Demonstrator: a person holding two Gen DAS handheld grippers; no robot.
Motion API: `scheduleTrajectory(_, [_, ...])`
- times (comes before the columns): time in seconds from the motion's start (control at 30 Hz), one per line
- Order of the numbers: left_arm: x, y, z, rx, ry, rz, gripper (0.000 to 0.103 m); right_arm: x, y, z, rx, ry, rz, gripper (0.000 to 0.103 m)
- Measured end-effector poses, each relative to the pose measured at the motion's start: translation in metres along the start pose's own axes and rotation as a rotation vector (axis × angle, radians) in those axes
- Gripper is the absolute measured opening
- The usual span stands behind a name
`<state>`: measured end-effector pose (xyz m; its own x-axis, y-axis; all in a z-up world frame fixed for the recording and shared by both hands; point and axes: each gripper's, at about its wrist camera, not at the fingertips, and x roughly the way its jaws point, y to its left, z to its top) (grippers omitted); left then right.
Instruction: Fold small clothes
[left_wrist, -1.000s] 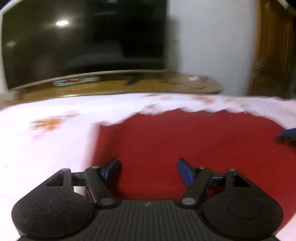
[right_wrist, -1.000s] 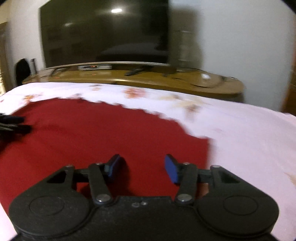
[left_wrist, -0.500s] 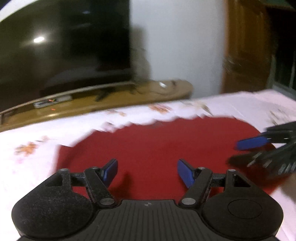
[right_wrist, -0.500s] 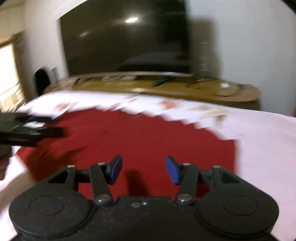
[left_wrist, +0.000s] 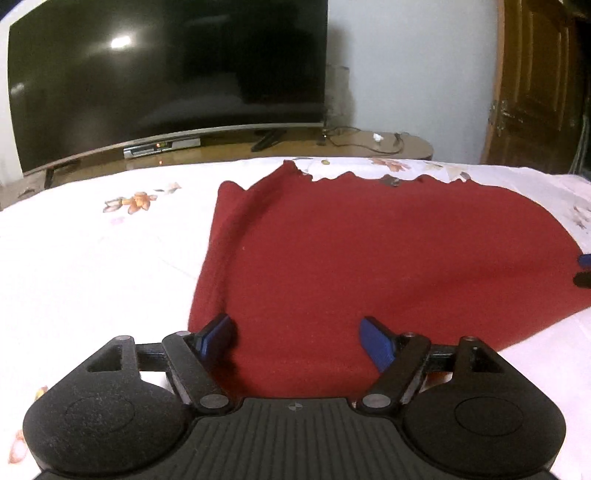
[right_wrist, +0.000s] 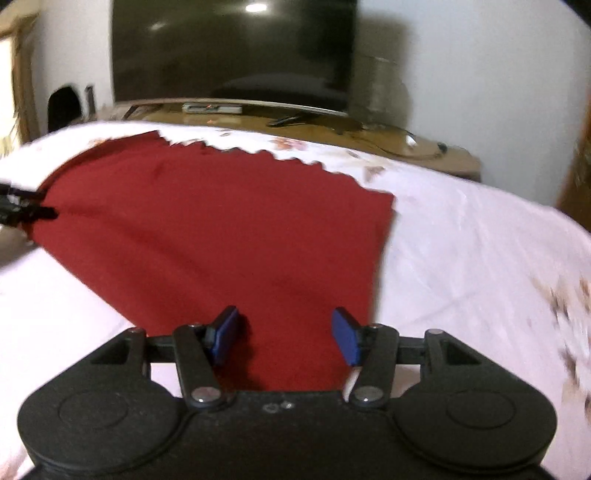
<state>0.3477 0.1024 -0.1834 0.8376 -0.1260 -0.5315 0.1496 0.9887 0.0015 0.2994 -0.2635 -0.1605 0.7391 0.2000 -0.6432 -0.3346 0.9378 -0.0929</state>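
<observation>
Red cloth (left_wrist: 369, 251) lies flat beneath both gaping tools (left (left_wrist: 299, 338), right (right_wrist: 286, 334)).

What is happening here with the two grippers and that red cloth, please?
A person holds a gripper in each hand over a red cloth spread flat on a white floral bedsheet. The left gripper and the right gripper are both open above the near edge, gripping nothing. No fold is made yet.

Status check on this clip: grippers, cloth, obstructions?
Left gripper open, right gripper open, both empty. Red cloth spread on floral bedsheet, unfolded. Nothing in the way.
</observation>
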Motion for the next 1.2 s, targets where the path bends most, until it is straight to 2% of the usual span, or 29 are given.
scheduleTrajectory(0.07, [-0.007, -0.01, 0.007, -0.014, -0.016, 0.022, 0.076, -0.005, 0.008, 0.007, 0.004, -0.003, -0.031, 0.049])
scheduleTrajectory(0.1, [-0.017, -0.018, 0.011, -0.026, -0.05, -0.001, 0.076, -0.008, 0.014, 0.014, 0.022, -0.022, -0.038, 0.049])
scheduleTrajectory(0.17, [-0.026, -0.039, 0.02, -0.018, -0.1, -0.036, 0.076, -0.017, 0.03, 0.025, 0.057, -0.09, 0.006, 0.049])
scheduleTrajectory(0.23, [-0.026, -0.064, 0.024, 0.007, -0.106, -0.061, 0.076, -0.012, 0.057, 0.036, 0.057, -0.095, 0.046, 0.049])
scheduleTrajectory(0.33, [-0.02, -0.088, 0.019, 0.033, -0.083, -0.076, 0.077, 0.006, 0.097, 0.041, 0.031, -0.064, 0.1, 0.049])
scheduleTrajectory(0.4, [-0.001, -0.096, 0.008, 0.071, 0.002, -0.015, 0.077, 0.015, 0.115, 0.034, 0.001, -0.025, 0.087, 0.049])
scheduleTrajectory(0.43, [0.002, -0.093, 0.0, 0.064, 0.015, -0.004, 0.077, 0.021, 0.12, 0.028, -0.017, 0.003, 0.061, 0.05])
scheduleTrajectory(0.47, [-0.005, -0.086, -0.009, 0.035, -0.027, -0.024, 0.077, 0.018, 0.121, 0.022, -0.026, -0.02, 0.056, 0.05])
scheduleTrajectory(0.67, [-0.016, -0.064, -0.014, 0.022, -0.013, -0.026, 0.077, -0.004, 0.096, 0.002, -0.03, -0.022, 0.077, 0.051])
scheduleTrajectory(0.87, [-0.015, -0.064, -0.009, 0.026, -0.004, -0.014, 0.078, -0.005, 0.076, 0.008, 0.006, 0.007, 0.08, 0.05])
scheduleTrajectory(1.0, [-0.015, -0.063, -0.01, 0.018, -0.007, -0.017, 0.079, -0.021, 0.065, 0.012, 0.065, -0.059, 0.024, 0.05])
scheduleTrajectory(1.1, [-0.015, -0.063, -0.011, 0.018, -0.008, -0.018, 0.079, -0.004, 0.049, 0.005, 0.097, 0.028, -0.04, 0.049])
scheduleTrajectory(1.2, [-0.014, -0.062, -0.012, 0.016, -0.009, -0.021, 0.079, -0.006, 0.041, -0.002, 0.098, 0.01, -0.037, 0.049])
